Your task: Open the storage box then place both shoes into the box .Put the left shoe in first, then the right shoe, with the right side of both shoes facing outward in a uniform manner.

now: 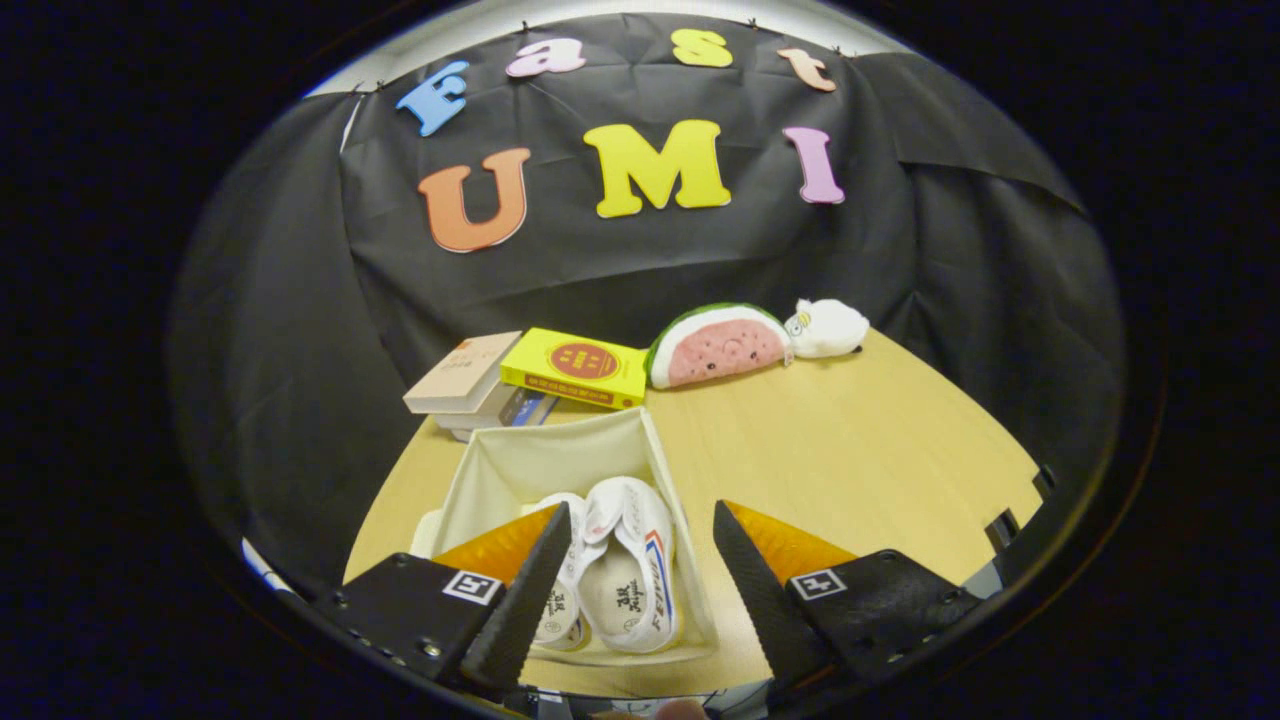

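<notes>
- Gripper (pixel 640 560) fingers stand wide apart above the near end of the box (pixel 480 470), holding nothing; one finger overlaps the box's near left part, the other hangs over bare bench (pixel 860 440) just right of it.
- Box sits open on the bench with both shoes inside, side by side, toes pointing away from the gripper.
- Right shoe (pixel 630 570) lies between the fingers, its striped side toward the box's right wall; left shoe (pixel 562 560) is partly hidden by the left finger, so its side cannot be read.
- Judged from this, placing looks done; what remains is probably a clean exit or a small nudge.
- To do that well: lift straight up and back, keeping the fingers spread, so that neither tip catches a shoe's collar or drags the soft box wall.
- If alignment needs fixing, push the heel gently with one finger rather than pinching; the canvas uppers likely give and may twist.
- Box walls look like soft fabric and may fold inward if leaned on.
- Beyond the box lie stacked books (pixel 470 385) and a yellow book (pixel 575 368), close to its far edge.
- Watermelon plush (pixel 715 345) and a white plush (pixel 828 328) rest at the bench's far side, well apart from the work.
- Nothing blocks the way out.
</notes>
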A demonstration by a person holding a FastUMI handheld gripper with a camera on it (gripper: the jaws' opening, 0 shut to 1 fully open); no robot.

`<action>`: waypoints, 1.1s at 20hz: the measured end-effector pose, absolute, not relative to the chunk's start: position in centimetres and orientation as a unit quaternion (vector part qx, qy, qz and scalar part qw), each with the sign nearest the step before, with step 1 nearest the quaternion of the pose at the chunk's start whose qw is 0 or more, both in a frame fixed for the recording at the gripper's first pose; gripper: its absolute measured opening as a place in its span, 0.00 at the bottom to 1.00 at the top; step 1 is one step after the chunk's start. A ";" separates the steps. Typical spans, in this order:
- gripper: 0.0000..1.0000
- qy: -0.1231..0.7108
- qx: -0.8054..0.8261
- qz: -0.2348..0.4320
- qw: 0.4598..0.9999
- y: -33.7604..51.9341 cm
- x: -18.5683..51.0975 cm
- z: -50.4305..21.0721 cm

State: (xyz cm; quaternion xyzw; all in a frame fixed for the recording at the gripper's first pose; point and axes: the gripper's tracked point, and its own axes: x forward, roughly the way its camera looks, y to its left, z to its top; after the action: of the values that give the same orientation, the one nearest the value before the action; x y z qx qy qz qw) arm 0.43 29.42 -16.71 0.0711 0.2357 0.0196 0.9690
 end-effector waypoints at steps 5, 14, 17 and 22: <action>0.95 0.188 0.037 0.024 0.981 25.2 -0.8 -12.6; 0.95 0.127 0.054 -0.036 0.990 12.3 -0.4 -5.3; 0.95 0.091 0.057 -0.045 0.993 8.8 0.1 -1.7; 0.96 0.052 0.056 -0.027 0.997 6.5 0.5 2.1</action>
State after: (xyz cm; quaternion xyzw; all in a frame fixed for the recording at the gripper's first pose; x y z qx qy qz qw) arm 0.47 6.51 2.07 0.0556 0.0518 -0.0267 0.9968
